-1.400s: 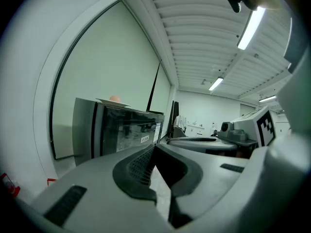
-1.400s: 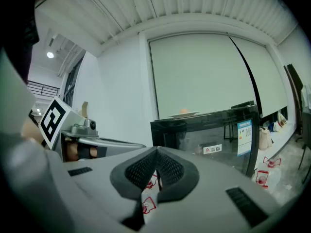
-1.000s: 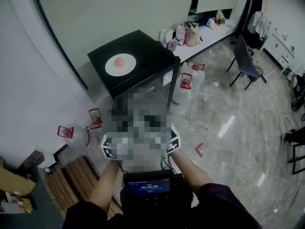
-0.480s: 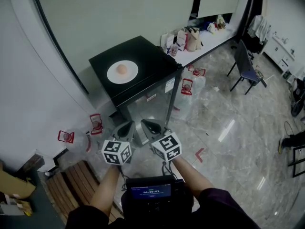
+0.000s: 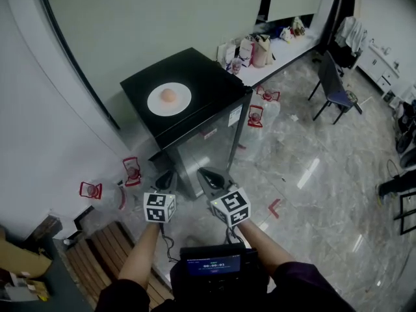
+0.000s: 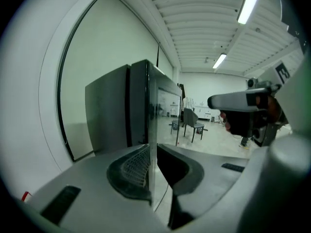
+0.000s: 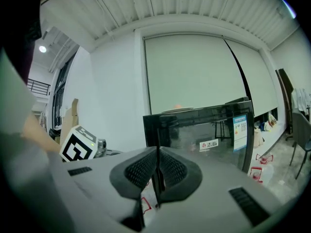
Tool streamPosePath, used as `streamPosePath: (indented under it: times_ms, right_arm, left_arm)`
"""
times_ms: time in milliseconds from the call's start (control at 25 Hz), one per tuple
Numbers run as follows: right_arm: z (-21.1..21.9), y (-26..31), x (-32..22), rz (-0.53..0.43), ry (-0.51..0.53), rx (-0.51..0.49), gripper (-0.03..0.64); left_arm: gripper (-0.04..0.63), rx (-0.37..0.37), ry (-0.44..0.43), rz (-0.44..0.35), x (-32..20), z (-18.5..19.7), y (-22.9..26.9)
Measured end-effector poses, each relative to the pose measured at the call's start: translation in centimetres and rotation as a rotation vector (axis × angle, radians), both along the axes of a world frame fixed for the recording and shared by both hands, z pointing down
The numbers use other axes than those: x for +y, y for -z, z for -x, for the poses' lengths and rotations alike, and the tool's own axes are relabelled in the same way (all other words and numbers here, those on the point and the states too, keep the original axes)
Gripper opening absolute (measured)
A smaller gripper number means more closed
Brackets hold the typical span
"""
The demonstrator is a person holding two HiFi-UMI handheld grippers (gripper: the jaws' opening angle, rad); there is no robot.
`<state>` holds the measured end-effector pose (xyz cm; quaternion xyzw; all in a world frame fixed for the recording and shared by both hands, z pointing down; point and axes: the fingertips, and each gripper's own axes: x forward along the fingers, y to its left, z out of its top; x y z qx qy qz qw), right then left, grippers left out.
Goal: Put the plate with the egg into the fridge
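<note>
A white plate [image 5: 169, 99] with a brownish egg [image 5: 168, 95] lies on top of a black fridge [image 5: 214, 103] whose glass door is closed. Both grippers hover in front of the fridge, below its top. My left gripper [image 5: 164, 179] is shut and empty, as is my right gripper [image 5: 209, 176] beside it. In the left gripper view the shut left gripper [image 6: 151, 152] points at the fridge's [image 6: 131, 110] front corner. In the right gripper view the right gripper [image 7: 157, 166] faces the glass door [image 7: 209, 130]; the plate [image 7: 181, 110] and egg [image 7: 178, 107] show above it.
Water jugs with red handles [image 5: 91, 190] [image 5: 255, 114] stand on the floor either side of the fridge. A wooden pallet [image 5: 97, 252] lies at lower left. A dark chair [image 5: 335, 83] and bags [image 5: 253, 47] on a ledge are at the back right.
Both grippers have come down from close in front of the head camera. The left one has sunk further towards the fridge door. Plate and egg have not moved.
</note>
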<state>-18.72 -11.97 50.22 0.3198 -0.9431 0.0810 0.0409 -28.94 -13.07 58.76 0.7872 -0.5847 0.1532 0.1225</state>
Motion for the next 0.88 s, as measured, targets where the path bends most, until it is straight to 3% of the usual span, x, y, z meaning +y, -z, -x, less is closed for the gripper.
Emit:
streamPosePath:
  times_ms: [240,400,640,880]
  right_arm:
    - [0.5,-1.3,0.2,0.038,-0.068,0.022,0.009]
    - [0.9,-2.0,0.3,0.051,-0.13,0.038,0.009]
    - [1.4,-2.8,0.8,0.063,-0.181,0.073,0.014]
    - [1.0,-4.7,0.4,0.074,-0.258,0.094,0.035]
  left_arm:
    - [0.034,-0.029,-0.064,0.105,-1.1,0.4,-5.1]
    - [0.041,-0.04,-0.105,0.131,-1.6,0.5,-7.1]
    - [0.041,-0.044,-0.134,0.093,-3.1,0.1,-6.8]
    - [0.04,-0.022,-0.107,0.04,-3.0,0.2,-6.7]
